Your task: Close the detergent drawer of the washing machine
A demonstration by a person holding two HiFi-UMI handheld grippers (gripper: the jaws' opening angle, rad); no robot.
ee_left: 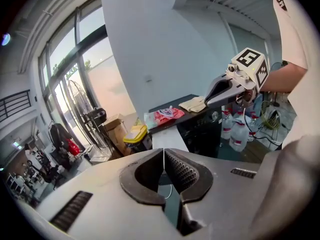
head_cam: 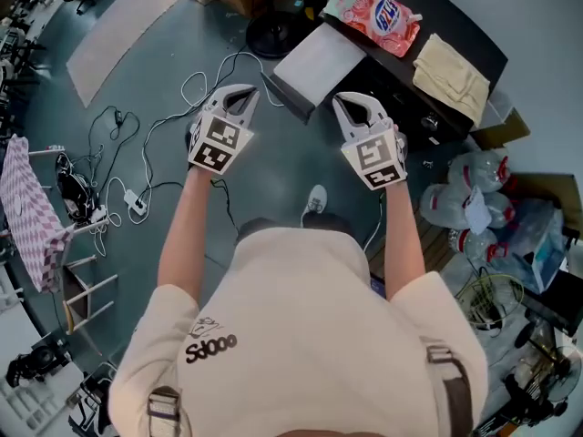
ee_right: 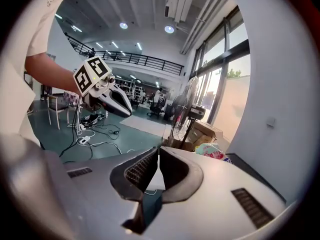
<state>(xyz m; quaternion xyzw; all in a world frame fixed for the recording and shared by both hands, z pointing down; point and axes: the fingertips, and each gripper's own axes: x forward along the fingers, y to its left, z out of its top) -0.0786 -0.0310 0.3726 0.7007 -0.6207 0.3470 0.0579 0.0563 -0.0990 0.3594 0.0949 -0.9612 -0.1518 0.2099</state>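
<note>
The black washing machine (head_cam: 428, 53) stands at the upper right, with a pink detergent pouch (head_cam: 375, 12) and a folded yellow cloth (head_cam: 451, 73) on top. Its pale grey detergent drawer (head_cam: 319, 62) juts out toward the floor side; it also shows as the drawer (ee_left: 169, 138) in the left gripper view. My left gripper (head_cam: 244, 94) is shut and empty, just left of the drawer's front end. My right gripper (head_cam: 351, 106) is shut and empty, just below the drawer, in front of the machine. Both sets of jaws, left gripper (ee_left: 163, 155) and right gripper (ee_right: 158, 156), meet with nothing between them.
White and black cables with a power strip (head_cam: 137, 200) lie on the floor at left. A rack with checkered cloth (head_cam: 32, 208) stands at the far left. Water bottles (head_cam: 474, 203) crowd the right. A fan base (head_cam: 273, 33) and a yellow-lidded bin (ee_left: 135, 134) sit beyond the drawer.
</note>
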